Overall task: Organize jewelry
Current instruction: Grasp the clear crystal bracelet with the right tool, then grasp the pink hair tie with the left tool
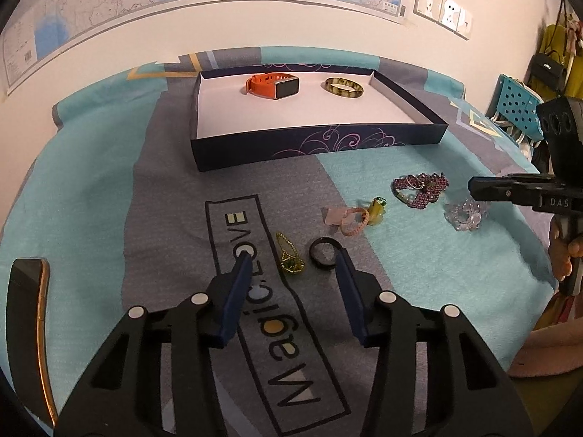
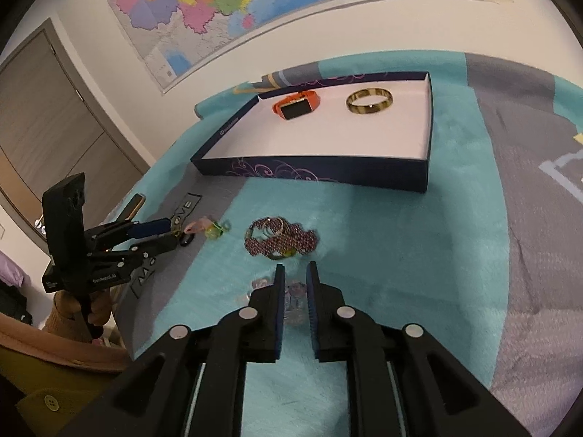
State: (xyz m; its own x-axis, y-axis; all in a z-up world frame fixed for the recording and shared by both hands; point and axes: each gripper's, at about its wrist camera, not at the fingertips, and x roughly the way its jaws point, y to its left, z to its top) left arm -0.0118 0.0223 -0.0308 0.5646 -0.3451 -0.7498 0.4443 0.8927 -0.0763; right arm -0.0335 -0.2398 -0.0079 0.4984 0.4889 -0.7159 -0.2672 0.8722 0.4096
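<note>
Fingers of the left gripper [image 1: 292, 260] spread wide over a teal and grey blanket [image 1: 400, 255], straddling a green-and-gold brooch [image 1: 289, 258] and touching a black ring [image 1: 324, 250], gripping nothing. Fingers of the right gripper [image 2: 295, 273] narrowed to a slim gap around a clear bead bracelet [image 2: 291, 296], contact not discernible; just beyond lay a purple bead necklace [image 2: 280, 242], with a pink bracelet [image 1: 353, 220] and a yellow-green charm [image 1: 377, 211] off to its left. Farthest back sat a dark shallow box [image 1: 320, 144], holding an orange watch [image 1: 273, 85] and a gold bangle [image 1: 344, 87] well apart.
</note>
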